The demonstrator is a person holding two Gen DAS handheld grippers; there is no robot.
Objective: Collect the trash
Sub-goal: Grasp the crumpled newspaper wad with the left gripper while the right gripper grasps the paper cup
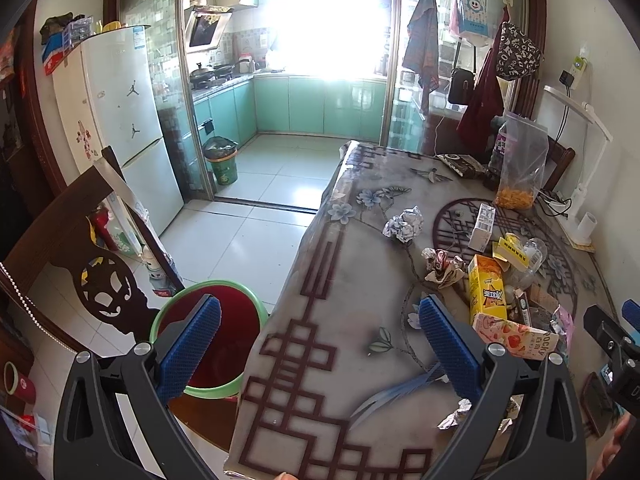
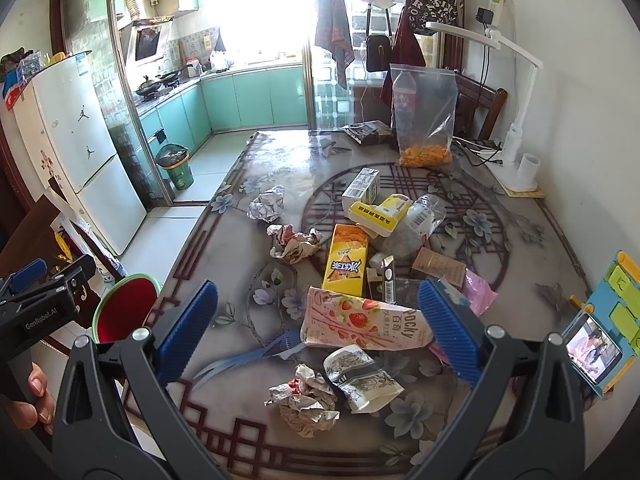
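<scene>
Trash lies on the patterned table (image 2: 224, 240): a pink Pocky box (image 2: 360, 324), a yellow drink carton (image 2: 346, 260), crumpled foil wrappers (image 2: 306, 400) (image 2: 294, 242) (image 2: 267, 203), a torn packet (image 2: 360, 376) and a white carton (image 2: 362, 188). My right gripper (image 2: 320, 328) is open and empty, its jaws on either side of the Pocky box and above it. My left gripper (image 1: 320, 344) is open and empty over the table's left edge. A green bin with a red liner (image 1: 212, 344) stands on the floor left of the table; it also shows in the right wrist view (image 2: 126, 308).
A zip bag with orange snacks (image 2: 426, 120), a white desk lamp (image 2: 516, 136) and cables stand at the table's far right. A phone on a coloured stand (image 2: 596, 348) is at the right edge. A wooden chair (image 1: 80, 264) and a fridge (image 1: 120, 120) are left.
</scene>
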